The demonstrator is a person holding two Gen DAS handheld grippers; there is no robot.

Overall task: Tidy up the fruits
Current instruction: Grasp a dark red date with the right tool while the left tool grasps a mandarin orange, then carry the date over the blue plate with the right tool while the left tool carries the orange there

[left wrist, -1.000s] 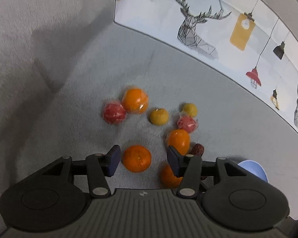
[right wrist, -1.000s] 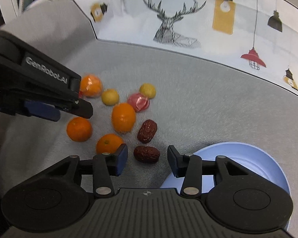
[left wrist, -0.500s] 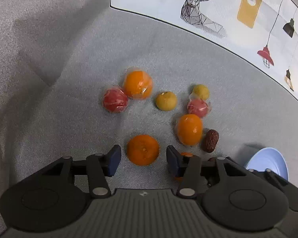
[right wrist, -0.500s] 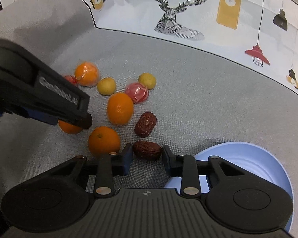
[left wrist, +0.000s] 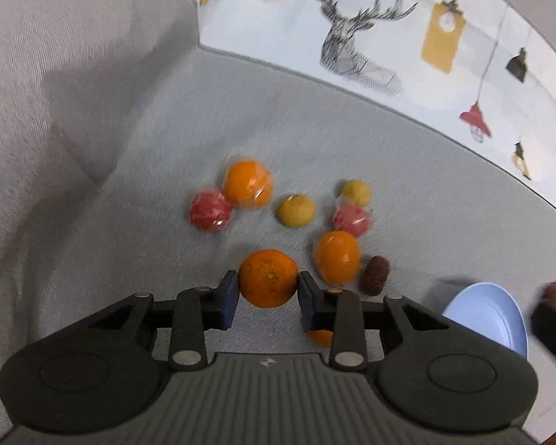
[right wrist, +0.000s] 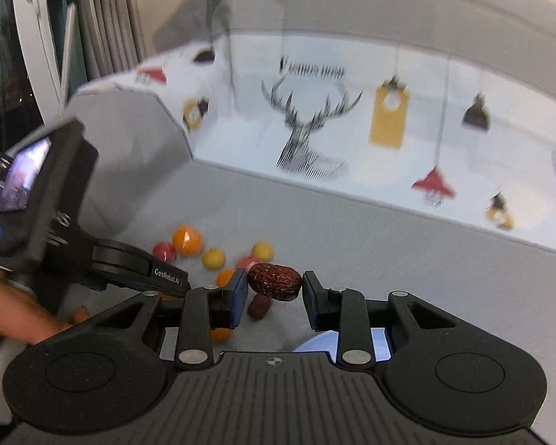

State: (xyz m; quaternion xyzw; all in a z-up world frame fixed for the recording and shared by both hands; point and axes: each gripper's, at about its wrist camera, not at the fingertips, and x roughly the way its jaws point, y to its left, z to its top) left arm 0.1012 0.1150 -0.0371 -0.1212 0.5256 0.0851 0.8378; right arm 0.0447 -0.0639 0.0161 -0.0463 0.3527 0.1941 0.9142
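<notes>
My left gripper (left wrist: 267,291) points down at the grey cloth, its jaws closing, and both blue pads touch a bare orange (left wrist: 268,282) between them. My right gripper (right wrist: 275,291) is shut on a wrinkled red date (right wrist: 274,282) and holds it in the air above the cloth. A second date (left wrist: 374,278) lies beside a wrapped orange (left wrist: 337,256). The light blue plate (left wrist: 489,315) sits at the right, and part of it shows under the right gripper in the right wrist view (right wrist: 315,345).
More fruit lies ahead on the cloth: a wrapped orange (left wrist: 247,184), two red wrapped fruits (left wrist: 209,209), two small yellow fruits (left wrist: 295,210). Another orange (left wrist: 320,335) is half hidden under my left finger. A printed deer cushion (left wrist: 352,44) borders the back. A hand (right wrist: 3,319) holds the left gripper.
The left jaws have closed in onto the bare orange. The right gripper has shut on a date and risen with it, so the fruits now lie far below.
</notes>
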